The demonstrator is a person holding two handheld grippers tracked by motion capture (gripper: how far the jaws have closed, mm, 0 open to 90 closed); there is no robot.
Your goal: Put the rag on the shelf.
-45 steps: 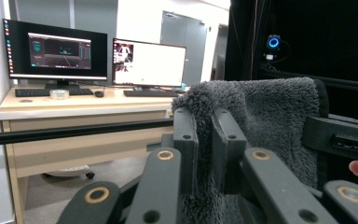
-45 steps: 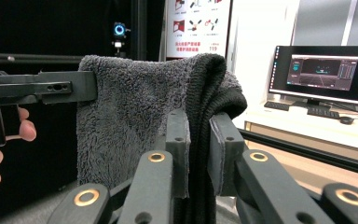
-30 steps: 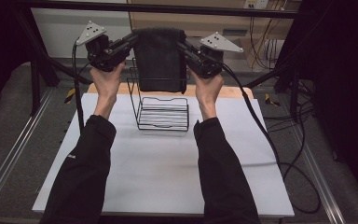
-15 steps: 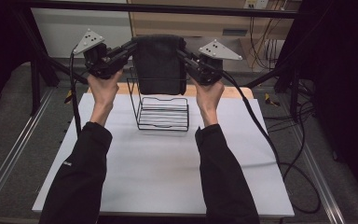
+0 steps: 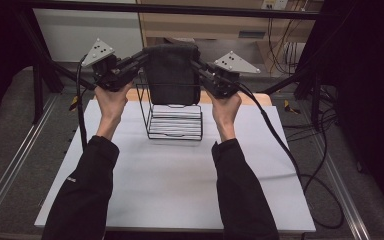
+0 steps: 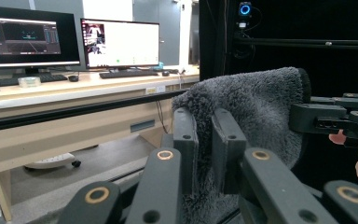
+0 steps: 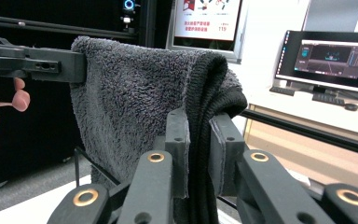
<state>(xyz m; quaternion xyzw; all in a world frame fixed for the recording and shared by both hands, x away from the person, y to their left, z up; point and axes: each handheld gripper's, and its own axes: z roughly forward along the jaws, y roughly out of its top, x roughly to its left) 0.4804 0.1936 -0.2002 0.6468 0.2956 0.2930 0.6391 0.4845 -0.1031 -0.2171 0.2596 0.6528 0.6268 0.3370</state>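
Two grippers hold a dark grey towel (image 5: 172, 75) stretched up top centre of the high view, above the wire rack (image 5: 176, 120) on the white table (image 5: 170, 185). Left gripper (image 5: 142, 56) clamped on towel's left edge, right gripper (image 5: 196, 64) clamped on right edge; fabric pinched btwn jaws in both gripper views.

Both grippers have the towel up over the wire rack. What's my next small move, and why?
Probably lower both grippers together. The left gripper and right gripper each pinch a top corner of the dark towel, which hangs above the wire rack, so easing down should drape it there.
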